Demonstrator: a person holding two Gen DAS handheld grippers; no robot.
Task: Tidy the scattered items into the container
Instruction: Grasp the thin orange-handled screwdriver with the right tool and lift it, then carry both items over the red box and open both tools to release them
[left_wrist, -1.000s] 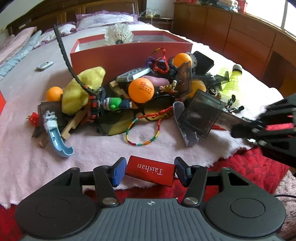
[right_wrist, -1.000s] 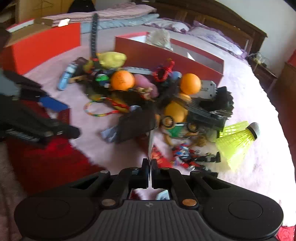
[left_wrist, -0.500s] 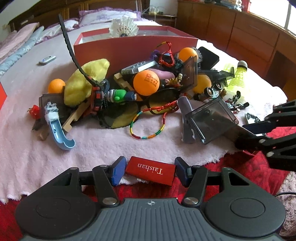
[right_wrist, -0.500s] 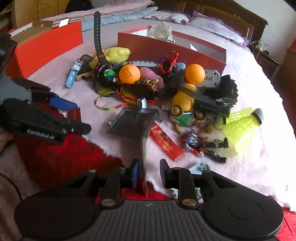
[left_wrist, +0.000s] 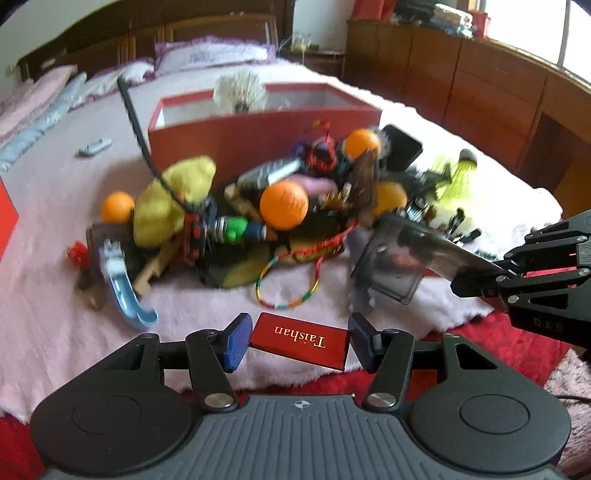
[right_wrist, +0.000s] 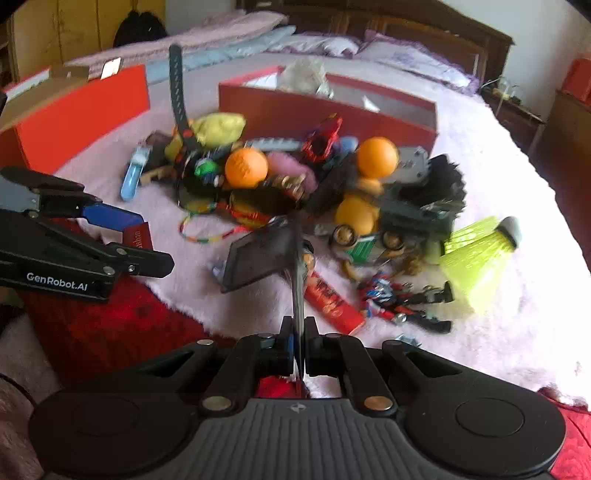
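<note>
Left gripper (left_wrist: 297, 341): a red box (left_wrist: 300, 345) lettered "Taishan" is being held crosswise between the blue pads (left_wrist: 234, 343), jaws standing about halfway apart and pressed to its two ends. In the right wrist view the same gripper (right_wrist: 122, 236) is being seen from the side at the left edge, the red box (right_wrist: 138, 238) showing just past its blue pad. Right gripper (right_wrist: 296, 349): jaws are being kept all but closed on the thin edge of a smoky plastic case (right_wrist: 258, 258), after having just been closing onto it; the open case is being carried tilted, just above the white fur blanket (right_wrist: 480, 332). In the left wrist view the case (left_wrist: 395, 262) is being seen hanging from the right gripper (left_wrist: 476, 282) at the right edge. Both views are blurred. Beyond the case, a heap of small things is lying on the blanket: orange balls (right_wrist: 246, 168), a yellow cloth (left_wrist: 173, 199), a beaded ring (left_wrist: 286, 282), a blue curved piece (left_wrist: 123, 291), a black strap (right_wrist: 179, 96) standing upright. A yellow-green shuttlecock (right_wrist: 480, 254) is lying at the heap's right side, a small toy figure (right_wrist: 402, 301) and a flat red packet (right_wrist: 332, 299) near it. The container (left_wrist: 266, 138), a red open box, is sitting just behind the heap, a white shuttlecock (left_wrist: 240, 90) resting at its rim. An orange box (right_wrist: 74, 110) is standing apart at far left of the right view.
</note>
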